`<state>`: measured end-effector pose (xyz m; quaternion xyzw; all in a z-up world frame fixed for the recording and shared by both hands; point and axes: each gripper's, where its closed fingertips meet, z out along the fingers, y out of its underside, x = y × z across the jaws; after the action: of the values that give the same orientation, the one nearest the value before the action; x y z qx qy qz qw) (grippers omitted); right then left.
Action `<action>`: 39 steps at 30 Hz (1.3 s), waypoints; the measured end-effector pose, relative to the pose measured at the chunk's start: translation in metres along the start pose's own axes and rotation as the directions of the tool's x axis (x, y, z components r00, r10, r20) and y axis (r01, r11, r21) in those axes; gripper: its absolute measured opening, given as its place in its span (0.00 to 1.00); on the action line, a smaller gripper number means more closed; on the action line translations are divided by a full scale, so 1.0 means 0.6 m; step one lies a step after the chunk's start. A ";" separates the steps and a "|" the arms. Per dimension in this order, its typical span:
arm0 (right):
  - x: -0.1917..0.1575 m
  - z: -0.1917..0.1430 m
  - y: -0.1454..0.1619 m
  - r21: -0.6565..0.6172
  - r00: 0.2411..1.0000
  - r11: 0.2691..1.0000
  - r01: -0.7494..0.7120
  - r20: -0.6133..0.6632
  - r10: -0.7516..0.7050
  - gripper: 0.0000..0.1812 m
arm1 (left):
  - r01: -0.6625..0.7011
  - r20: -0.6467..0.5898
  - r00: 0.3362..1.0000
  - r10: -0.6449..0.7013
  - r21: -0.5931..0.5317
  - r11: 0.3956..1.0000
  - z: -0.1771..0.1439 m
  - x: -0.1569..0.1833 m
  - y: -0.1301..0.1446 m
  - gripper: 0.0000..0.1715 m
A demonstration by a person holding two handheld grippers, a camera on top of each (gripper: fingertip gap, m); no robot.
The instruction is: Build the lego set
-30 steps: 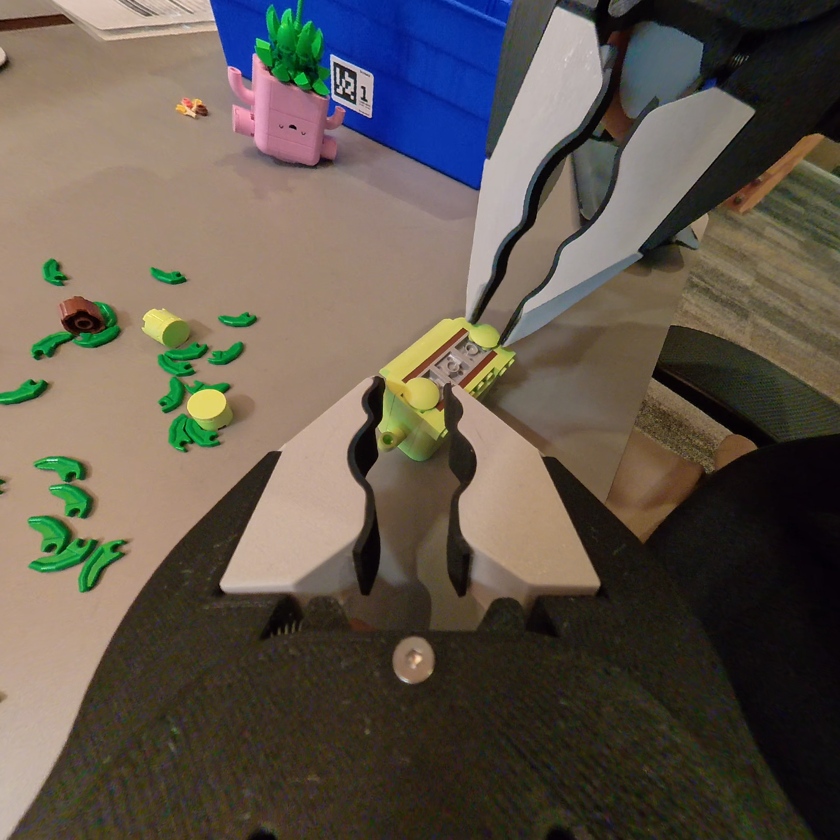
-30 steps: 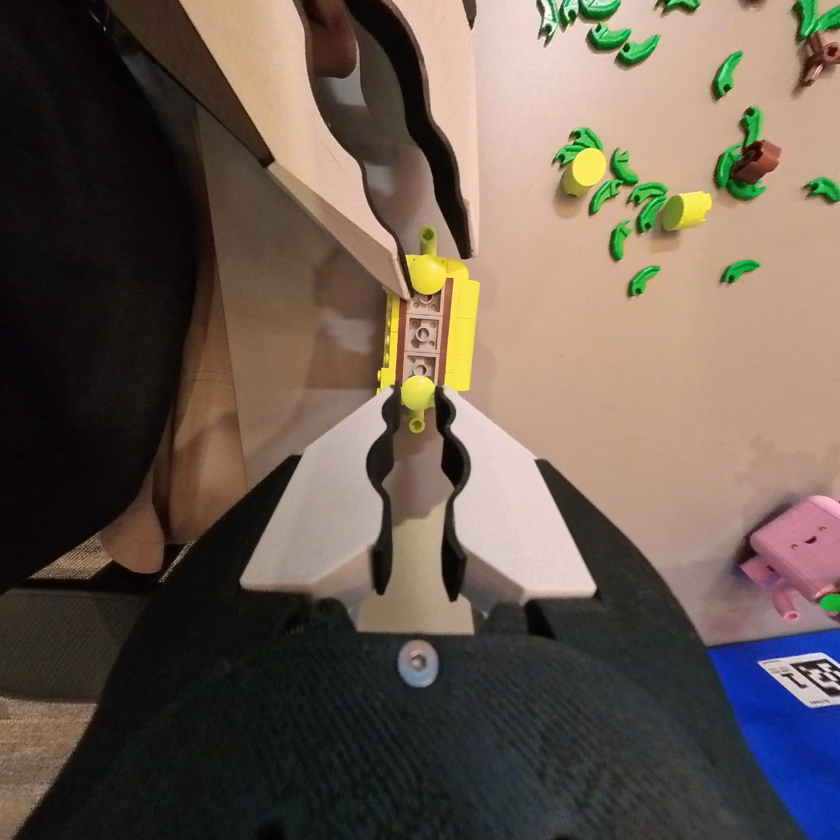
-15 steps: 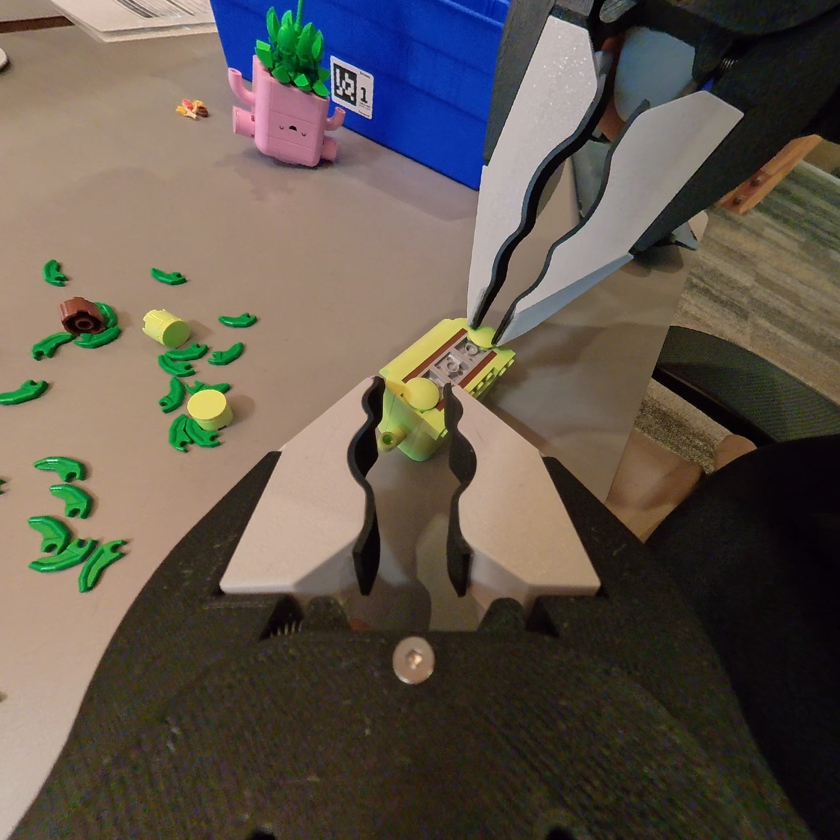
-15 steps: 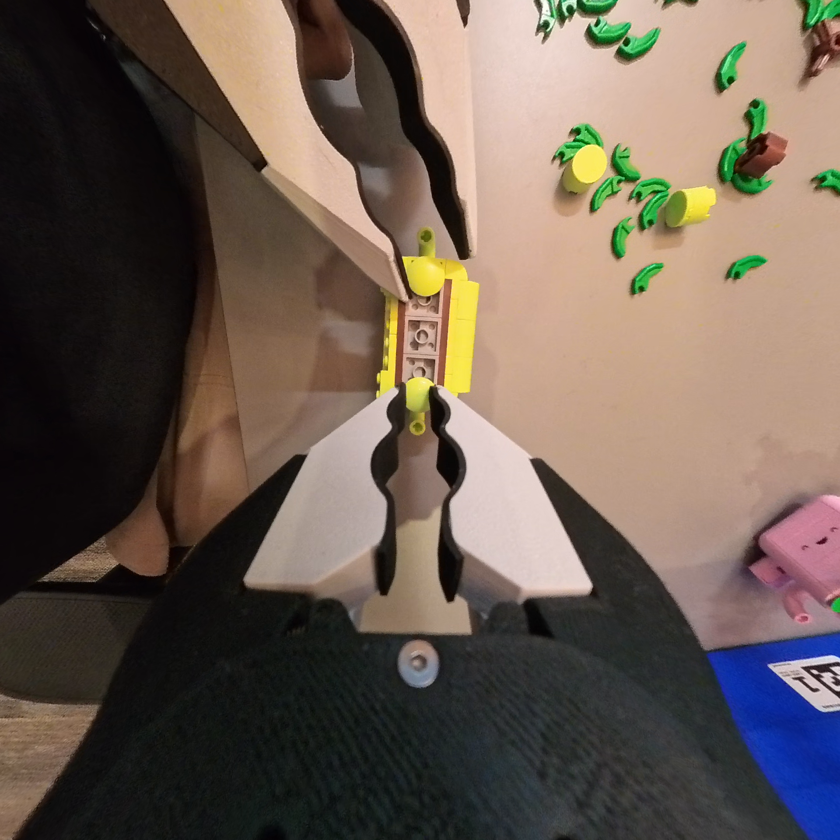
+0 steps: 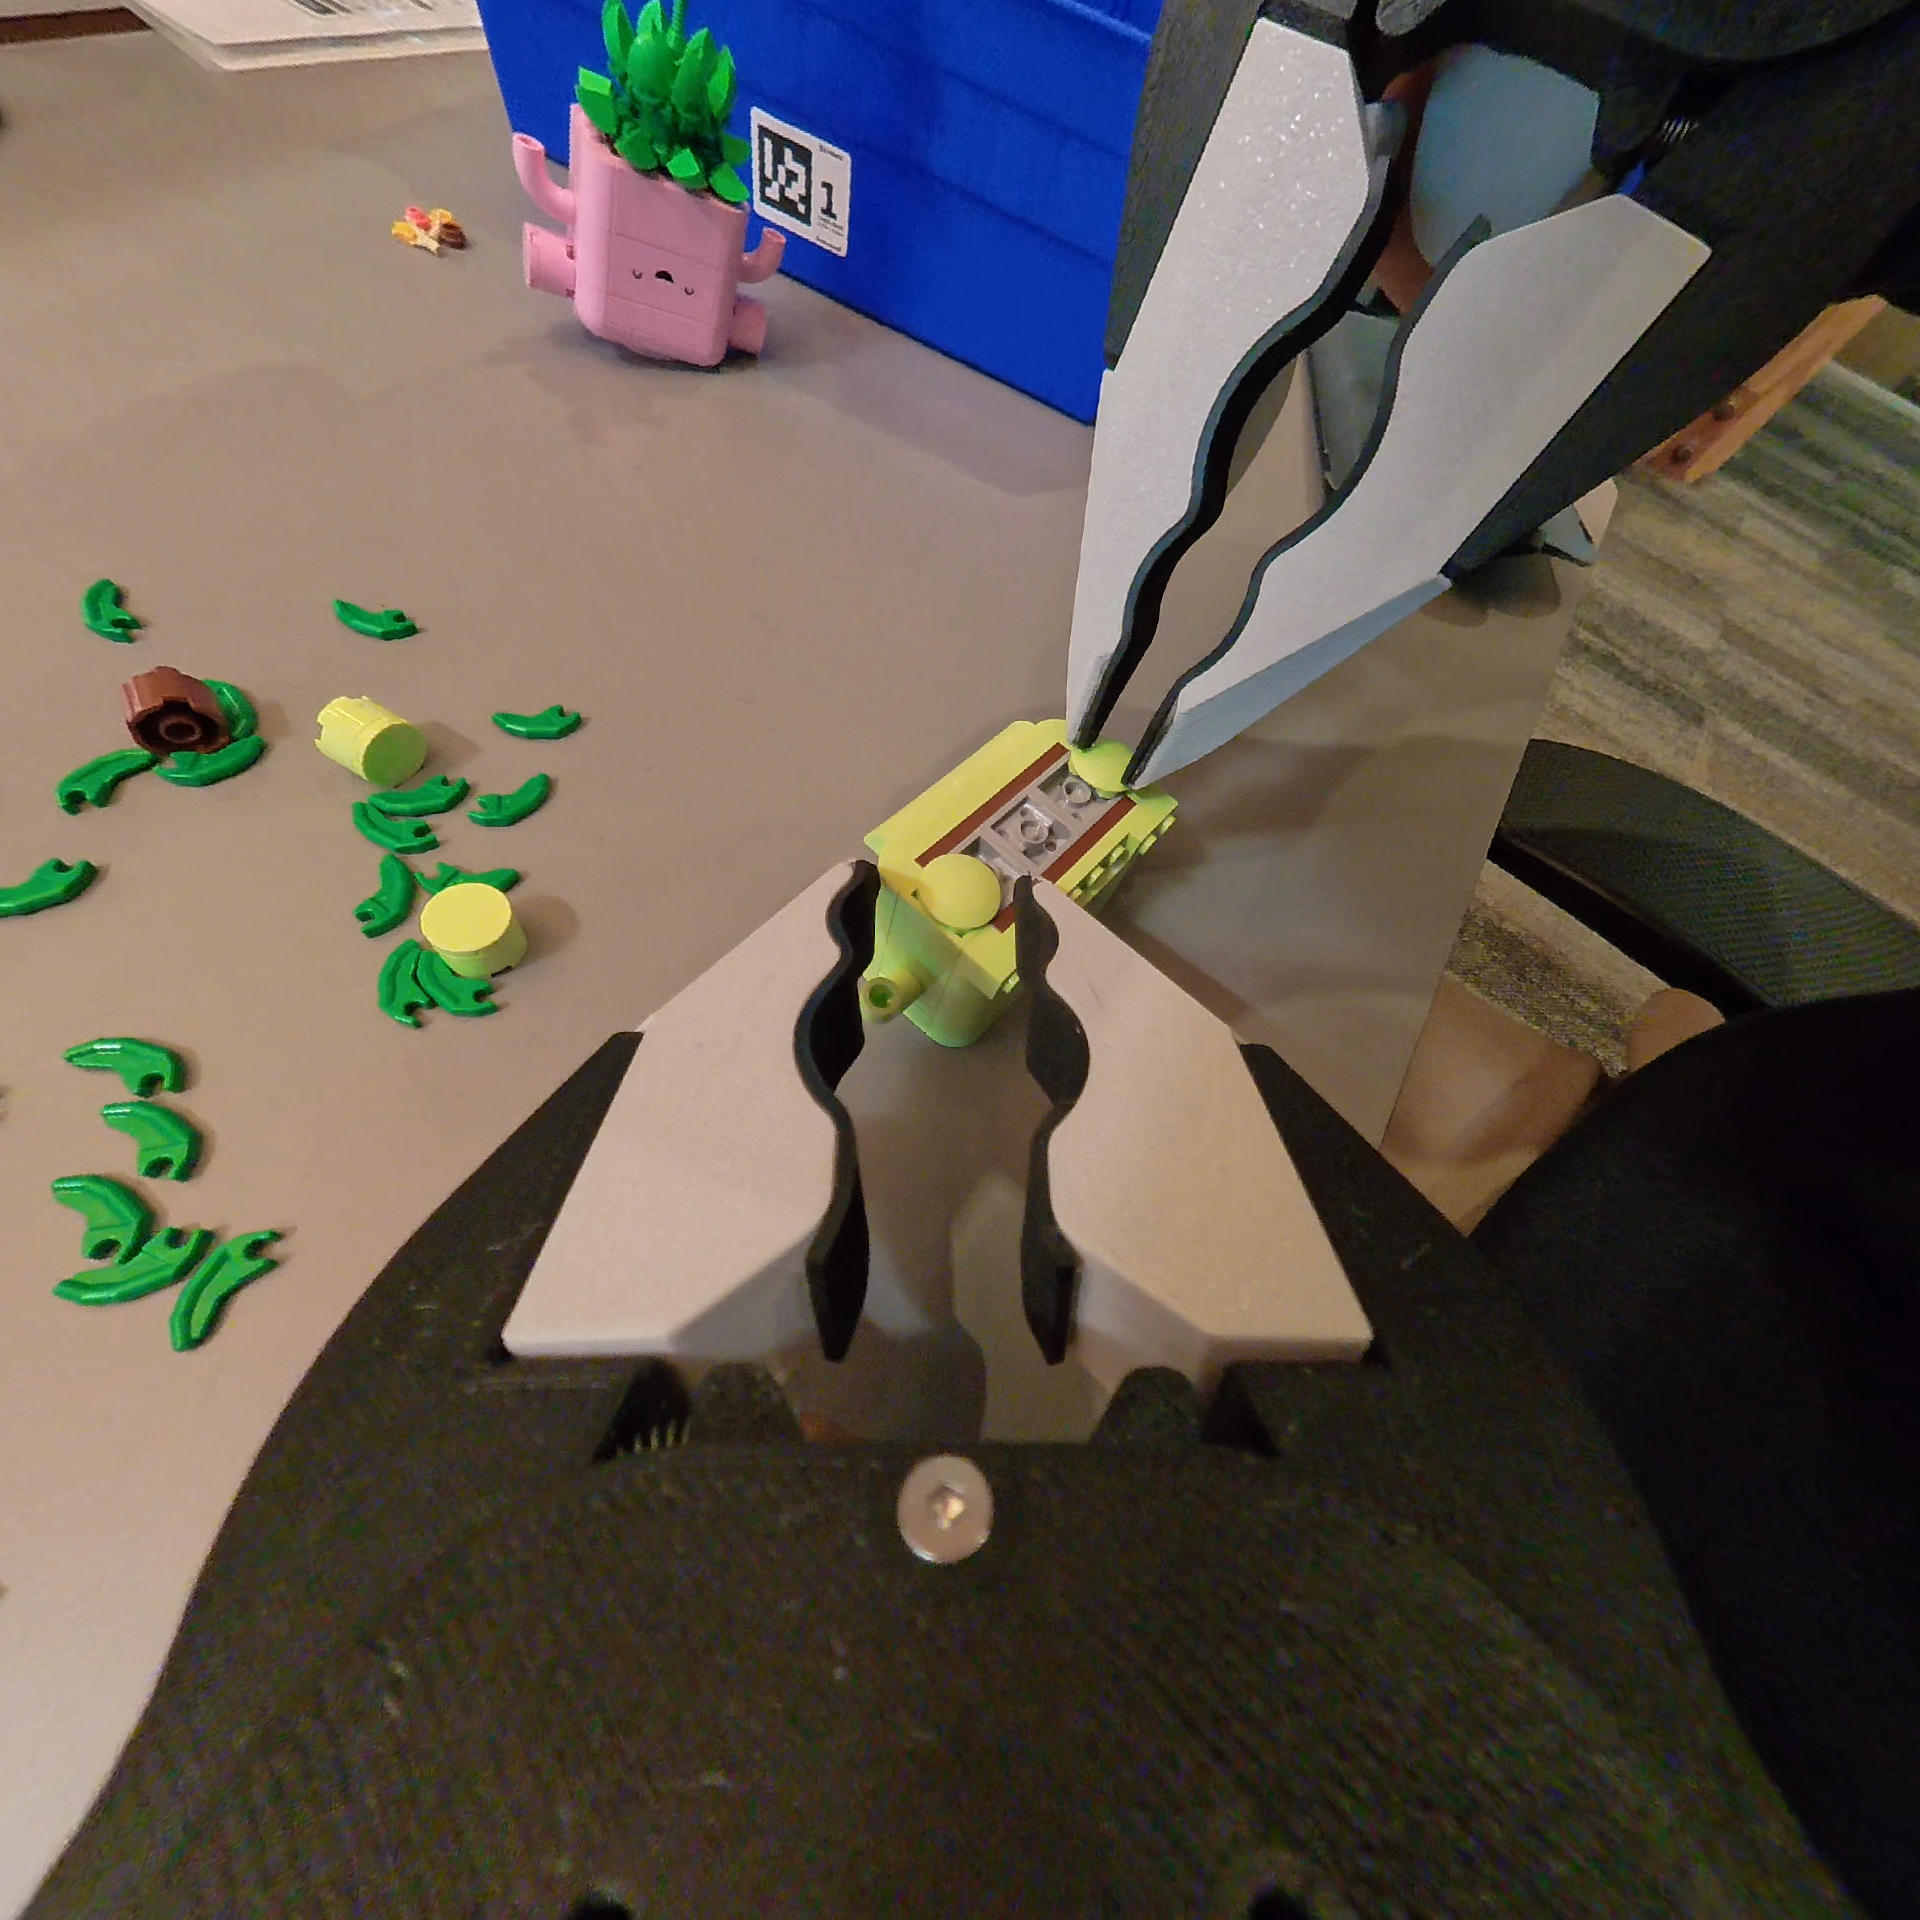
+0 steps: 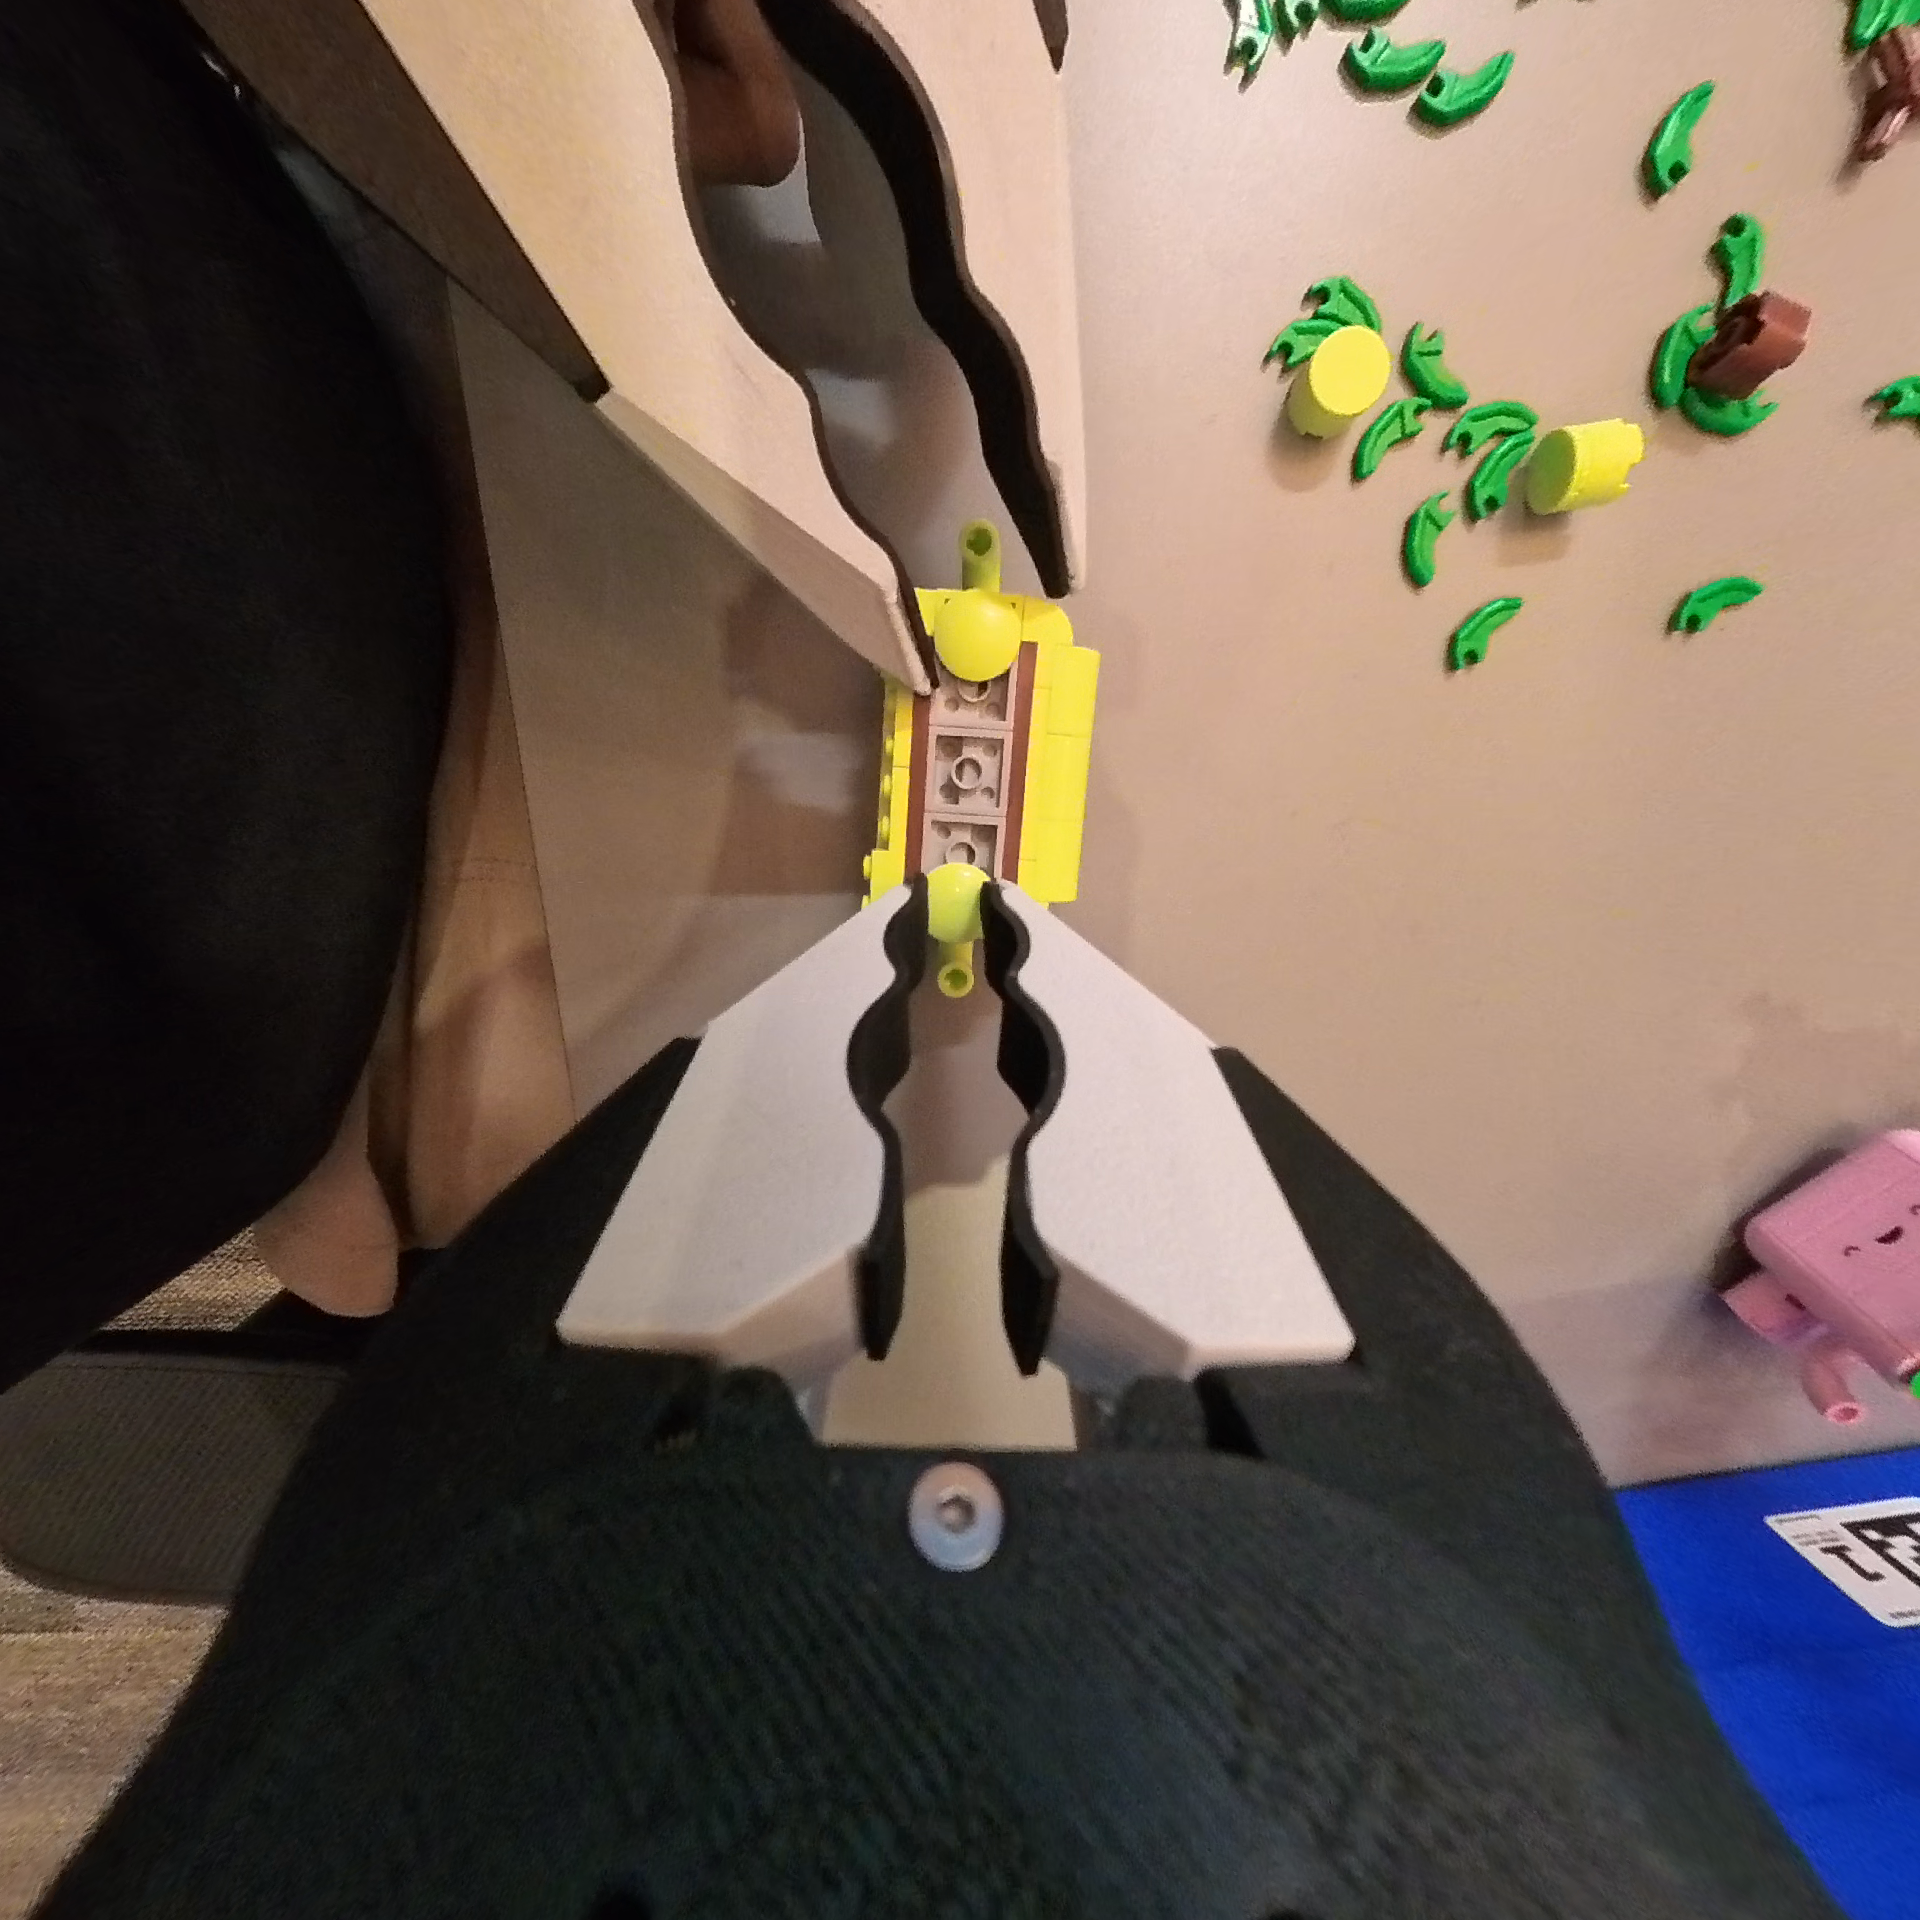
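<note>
grey table [image 5: 644,540], green leaf pcs [image 5: 426,810], pink pot [image 5: 655,260]

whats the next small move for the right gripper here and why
Probably press or twist the lime dome piece, judging from the right gripper closed on it at one end of the yellow-green build, while the left gripper brackets the other end, steadying it on the table.

Lime-yellow brick block [image 5: 1023,847]: brown stripes, grey studded centre strip. Curved plastic leaf pieces [image 5: 125,1236]: bright green. Two short plastic cylinders [image 5: 473,928]: pale yellow. Small round brick [image 5: 171,712]: brown. Square plastic planter figure [image 5: 655,260]: pink, green foliage. Plastic bin [image 5: 935,135]: blue. Worktop [image 5: 623,540]: grey-brown.
</note>
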<state>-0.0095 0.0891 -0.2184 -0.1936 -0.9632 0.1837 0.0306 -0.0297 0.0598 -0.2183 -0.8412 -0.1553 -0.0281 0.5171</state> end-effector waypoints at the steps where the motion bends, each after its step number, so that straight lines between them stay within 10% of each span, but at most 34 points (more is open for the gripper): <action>1: 0.000 0.000 0.000 -0.001 1.000 1.000 0.001 0.001 -0.001 0.05 | 0.000 0.000 1.000 0.000 0.000 1.000 0.000 0.000 0.000 0.14; 16: -0.001 0.009 0.007 -0.026 0.999 0.999 0.039 -0.024 -0.039 0.00 | 0.004 0.000 1.000 -0.004 0.002 1.000 -0.001 -0.001 0.000 0.14; 26: 0.049 -0.054 -0.003 0.211 0.975 0.961 -0.178 -0.096 0.202 0.00 | 0.009 0.000 1.000 -0.009 0.002 1.000 -0.001 -0.002 0.000 0.14; 34: 0.082 -0.160 0.105 0.367 0.819 0.840 -0.399 -0.269 0.507 0.01 | -0.002 0.008 1.000 0.002 0.004 1.000 -0.001 -0.001 0.000 0.15; 39: 0.050 -0.135 0.227 0.288 0.669 0.744 -0.603 -0.324 0.668 0.07 | -0.008 0.014 1.000 0.007 0.019 1.000 -0.004 -0.002 -0.004 0.16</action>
<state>0.0224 0.2454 -0.1931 -0.5484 -0.7884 0.2132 0.1796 -0.0309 0.0585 -0.2155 -0.8369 -0.1559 -0.0189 0.5243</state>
